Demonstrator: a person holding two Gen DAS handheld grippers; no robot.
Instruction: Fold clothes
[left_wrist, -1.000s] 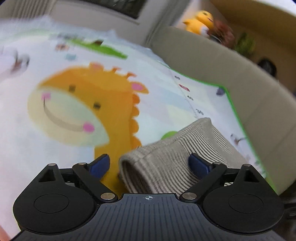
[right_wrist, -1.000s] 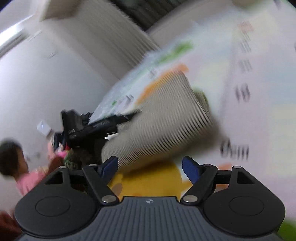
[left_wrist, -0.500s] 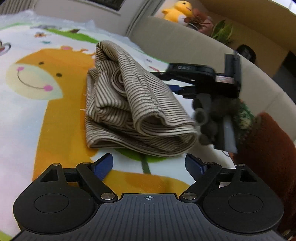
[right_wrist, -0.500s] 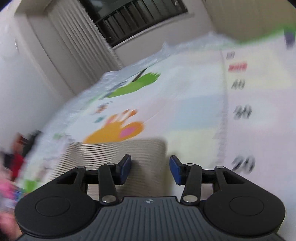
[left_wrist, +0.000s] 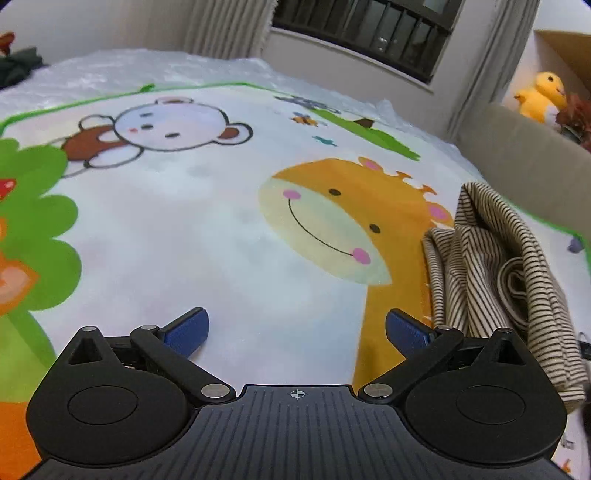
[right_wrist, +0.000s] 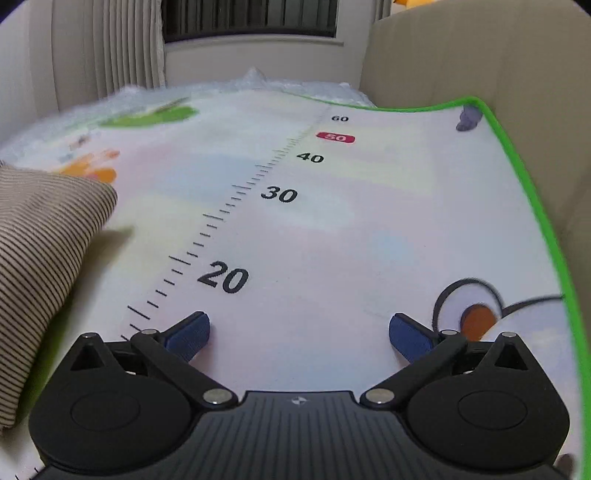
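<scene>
A beige garment with thin dark stripes (left_wrist: 495, 273) lies folded in a bundle on the cartoon play mat (left_wrist: 207, 229), at the right edge of the left wrist view. It also shows at the left edge of the right wrist view (right_wrist: 44, 240). My left gripper (left_wrist: 297, 330) is open and empty, low over the mat, to the left of the garment. My right gripper (right_wrist: 299, 334) is open and empty, low over the mat beside the printed ruler, to the right of the garment.
A beige sofa (right_wrist: 461, 55) borders the mat's green edge on the right. Yellow plush toys (left_wrist: 541, 96) sit on the sofa back. A curtain and window (left_wrist: 362, 29) stand behind. Crinkled plastic sheeting (left_wrist: 147, 70) lies past the mat's far edge.
Both grippers have turned away from the garment. The right gripper, half closed over the cloth half a second ago, is now wide open beside it. The left gripper swung left; the garment lies still.
</scene>
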